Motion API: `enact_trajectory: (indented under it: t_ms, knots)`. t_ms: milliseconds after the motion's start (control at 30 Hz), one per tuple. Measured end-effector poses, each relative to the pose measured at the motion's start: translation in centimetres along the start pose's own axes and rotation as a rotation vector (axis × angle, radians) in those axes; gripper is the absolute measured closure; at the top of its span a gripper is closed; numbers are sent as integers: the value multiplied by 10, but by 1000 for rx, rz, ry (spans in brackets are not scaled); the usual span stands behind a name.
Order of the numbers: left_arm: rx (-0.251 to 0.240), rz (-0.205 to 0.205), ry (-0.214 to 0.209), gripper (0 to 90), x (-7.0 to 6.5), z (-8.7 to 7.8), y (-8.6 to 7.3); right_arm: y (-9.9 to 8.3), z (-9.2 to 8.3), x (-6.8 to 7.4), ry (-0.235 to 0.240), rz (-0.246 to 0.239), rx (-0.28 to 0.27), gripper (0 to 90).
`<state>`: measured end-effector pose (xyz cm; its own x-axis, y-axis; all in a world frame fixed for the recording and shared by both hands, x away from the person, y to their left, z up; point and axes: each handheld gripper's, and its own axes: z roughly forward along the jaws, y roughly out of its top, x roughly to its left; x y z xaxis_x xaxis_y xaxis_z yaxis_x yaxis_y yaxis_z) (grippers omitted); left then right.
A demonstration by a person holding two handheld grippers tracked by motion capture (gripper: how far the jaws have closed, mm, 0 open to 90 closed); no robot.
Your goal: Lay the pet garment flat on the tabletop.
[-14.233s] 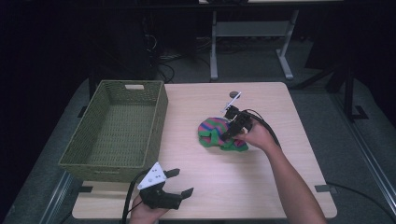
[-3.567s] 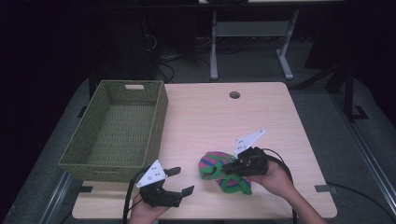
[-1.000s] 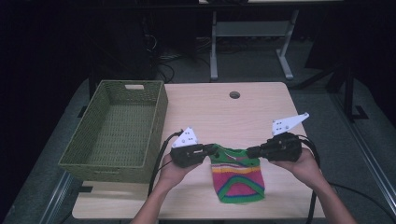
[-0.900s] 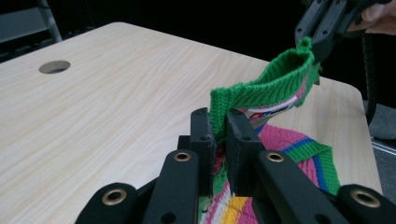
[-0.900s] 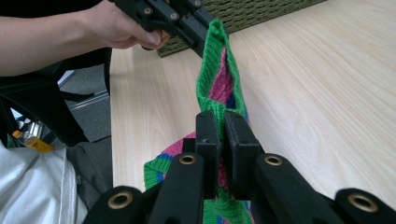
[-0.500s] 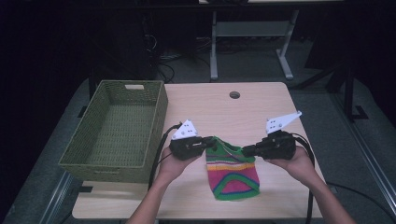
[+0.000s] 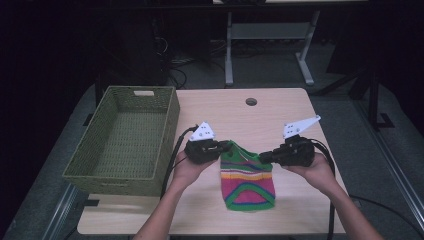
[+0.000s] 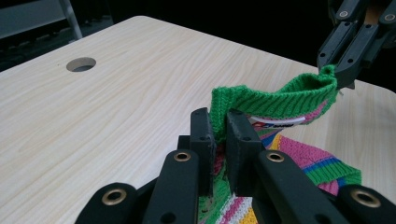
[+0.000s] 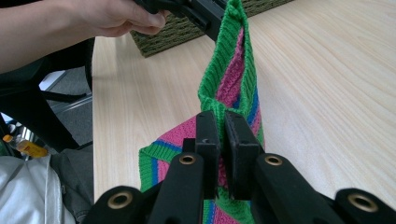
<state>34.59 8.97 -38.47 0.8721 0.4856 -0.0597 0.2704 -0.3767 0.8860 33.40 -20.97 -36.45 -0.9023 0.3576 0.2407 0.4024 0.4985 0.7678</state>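
knit hat (image 7: 248,179): both grippers' jaws clamp its green cuff; the inside label's writing is unreadable.

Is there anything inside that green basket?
The basket looks empty: its woven floor shows bare in the high view. The strip of floor just behind its near wall is hidden. The knit piece is outside it, held by the left claw and right claw.

The basket (image 7: 125,142) sat on the table's (image 7: 280,110) left side. Right of it, toward the near edge, the knitted item (image 7: 247,182) lay between the left gripper (image 7: 226,146) and right gripper (image 7: 264,157), which clamped its far corners.
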Motion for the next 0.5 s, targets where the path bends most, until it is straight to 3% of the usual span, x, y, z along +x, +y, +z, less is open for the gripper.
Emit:
enact_trajectory:
  t_ms: [500]
  knots:
    - [18, -12, 13, 821, 11, 12, 0, 3, -6, -19, -58, 39, -4, 845]
